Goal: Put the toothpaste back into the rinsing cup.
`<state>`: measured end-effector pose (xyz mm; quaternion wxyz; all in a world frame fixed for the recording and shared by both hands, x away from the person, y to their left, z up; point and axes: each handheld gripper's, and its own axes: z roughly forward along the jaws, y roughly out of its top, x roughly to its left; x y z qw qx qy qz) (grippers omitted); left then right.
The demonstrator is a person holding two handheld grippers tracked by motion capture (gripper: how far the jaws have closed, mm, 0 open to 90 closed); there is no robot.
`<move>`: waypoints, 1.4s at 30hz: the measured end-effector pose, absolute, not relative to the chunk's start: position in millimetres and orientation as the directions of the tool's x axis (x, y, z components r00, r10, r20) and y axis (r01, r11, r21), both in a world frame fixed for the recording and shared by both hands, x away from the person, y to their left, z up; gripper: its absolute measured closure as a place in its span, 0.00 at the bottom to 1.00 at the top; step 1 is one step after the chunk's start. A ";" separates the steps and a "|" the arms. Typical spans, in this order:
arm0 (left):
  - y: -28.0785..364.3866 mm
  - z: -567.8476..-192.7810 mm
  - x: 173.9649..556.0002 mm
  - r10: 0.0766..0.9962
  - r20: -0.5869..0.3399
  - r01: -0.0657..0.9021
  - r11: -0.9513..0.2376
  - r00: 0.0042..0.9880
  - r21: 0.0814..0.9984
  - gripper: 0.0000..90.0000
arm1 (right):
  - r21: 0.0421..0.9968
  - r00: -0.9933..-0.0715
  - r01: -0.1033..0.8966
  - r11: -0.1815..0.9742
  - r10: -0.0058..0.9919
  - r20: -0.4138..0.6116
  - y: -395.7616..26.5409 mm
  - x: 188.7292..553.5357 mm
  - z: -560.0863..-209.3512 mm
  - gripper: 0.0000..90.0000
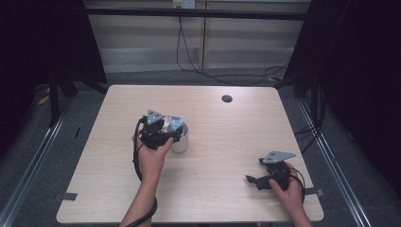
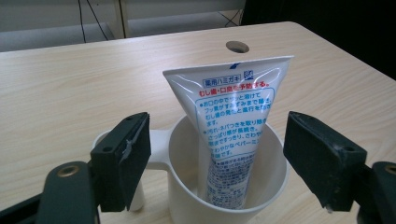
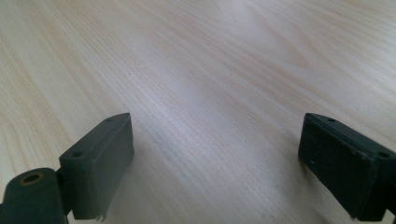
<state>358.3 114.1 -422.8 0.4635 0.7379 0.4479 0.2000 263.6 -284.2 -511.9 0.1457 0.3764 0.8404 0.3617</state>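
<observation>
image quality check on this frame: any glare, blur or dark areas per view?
High view: dark surround, table evenly lit, soft detail. Left gripper view: toothpaste tube print sharp, mild sheen, white cup clear, the hand-held gripper's near jaws slightly soft. Right gripper view: tabletop sheen at top, jaws blurred.

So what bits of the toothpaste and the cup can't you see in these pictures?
- Toothpaste tube: its cap end is hidden inside the white cup in the left gripper view.
- Cup's bottom: cut off by that view's lower edge.
- High view: the left gripper covers part of the cup; the tube's writing is too small to read.
</observation>
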 end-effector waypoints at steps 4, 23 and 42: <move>115.5 -422.2 357.1 0.847 -0.126 0.477 -0.163 0.517 0.864 0.25 | 0.718 -0.674 0.527 0.455 0.738 0.027 -284.2 263.6 -511.9 0.11; 134.0 -420.1 355.0 0.841 -0.131 0.491 -0.174 0.525 0.854 0.23 | 0.718 -0.674 0.527 0.455 0.738 0.027 -284.2 263.6 -511.9 0.11; 149.3 -420.9 349.4 0.837 -0.126 0.492 -0.185 0.533 0.851 0.22 | 0.717 -0.674 0.527 0.455 0.738 0.027 -284.2 263.6 -511.9 0.11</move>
